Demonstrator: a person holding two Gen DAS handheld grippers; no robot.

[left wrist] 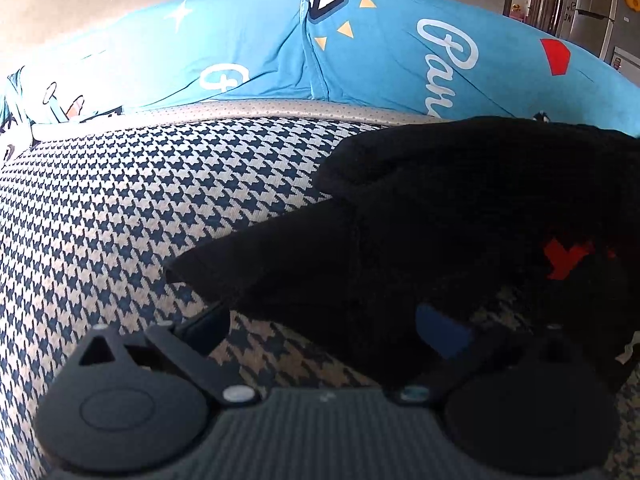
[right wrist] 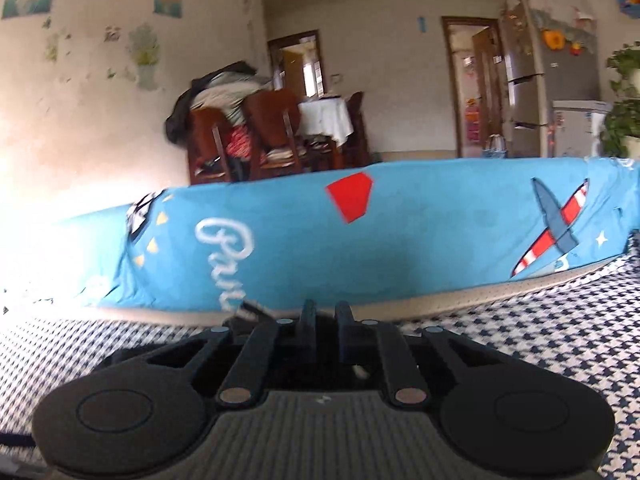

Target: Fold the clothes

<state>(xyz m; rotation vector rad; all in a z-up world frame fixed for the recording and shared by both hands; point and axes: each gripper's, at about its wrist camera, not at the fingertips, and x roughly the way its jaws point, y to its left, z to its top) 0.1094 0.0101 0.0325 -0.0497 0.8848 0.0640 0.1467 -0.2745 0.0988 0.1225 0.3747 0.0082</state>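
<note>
My left gripper is wide open, with nothing in it. The black shirt lies bunched on the checked seat, just ahead and to its right. My right gripper looks nearly closed; I can't tell what it holds.

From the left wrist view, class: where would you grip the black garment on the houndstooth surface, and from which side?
Grip the black garment at its flat pointed flap, coming in low from the near left. That edge lies thin on the houndstooth surface and juts free, between the left gripper's spread jaws.
</note>
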